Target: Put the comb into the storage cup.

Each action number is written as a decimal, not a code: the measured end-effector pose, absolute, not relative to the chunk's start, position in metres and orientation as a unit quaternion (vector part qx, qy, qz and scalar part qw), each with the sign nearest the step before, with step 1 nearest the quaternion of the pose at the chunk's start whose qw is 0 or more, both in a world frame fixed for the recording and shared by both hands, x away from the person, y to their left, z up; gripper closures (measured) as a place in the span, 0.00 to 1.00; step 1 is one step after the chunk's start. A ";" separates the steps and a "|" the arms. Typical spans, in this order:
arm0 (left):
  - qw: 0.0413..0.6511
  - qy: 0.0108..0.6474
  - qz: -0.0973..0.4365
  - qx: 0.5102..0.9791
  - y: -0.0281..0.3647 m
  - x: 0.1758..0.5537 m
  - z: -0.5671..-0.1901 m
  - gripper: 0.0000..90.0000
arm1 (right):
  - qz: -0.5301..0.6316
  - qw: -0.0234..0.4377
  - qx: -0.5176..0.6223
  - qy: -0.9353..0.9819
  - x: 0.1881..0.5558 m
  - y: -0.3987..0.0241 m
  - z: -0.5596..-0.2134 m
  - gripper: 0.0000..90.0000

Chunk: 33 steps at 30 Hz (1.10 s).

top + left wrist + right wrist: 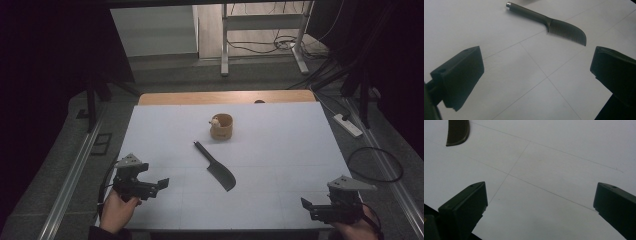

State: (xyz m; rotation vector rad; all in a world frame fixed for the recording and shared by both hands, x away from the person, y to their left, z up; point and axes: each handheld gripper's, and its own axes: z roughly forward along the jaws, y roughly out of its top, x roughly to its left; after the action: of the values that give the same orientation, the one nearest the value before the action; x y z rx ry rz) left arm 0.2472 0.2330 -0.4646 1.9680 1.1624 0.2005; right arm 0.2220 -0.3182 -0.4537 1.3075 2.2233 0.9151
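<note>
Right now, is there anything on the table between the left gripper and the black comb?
Nothing: in the left gripper view, bare white table runs from the open left gripper to the comb.

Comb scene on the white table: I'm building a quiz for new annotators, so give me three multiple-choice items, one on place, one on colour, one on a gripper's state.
1. Where does the comb lie relative to the wooden cup?
A. Inside it
B. On the table nearer the person, apart from it
C. Beyond it, at the far edge

2. What colour is the comb?
A. Dark, near black
B. White
C. Red

3. How does the left gripper stand?
A. Shut on the comb
B. Shut on the cup
C. Open, holding nothing

Answers:
1 B: in the high view the comb rests flat on the table, short of the cup.
2 A: it shows dark against the white surface.
3 C: the left gripper view shows its jaws wide apart over bare table.
</note>
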 end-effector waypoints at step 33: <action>0.395 0.441 0.074 0.802 0.200 0.301 -0.461 0.00 | 0.324 0.200 0.465 0.799 0.222 -0.317 -0.454 0.00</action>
State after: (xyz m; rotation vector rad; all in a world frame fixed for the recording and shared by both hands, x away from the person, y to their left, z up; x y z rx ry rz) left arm 0.3013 0.2000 -0.4610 2.0336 1.1189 0.1868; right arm 0.2223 -0.3171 -0.4542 1.3010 2.2328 0.9061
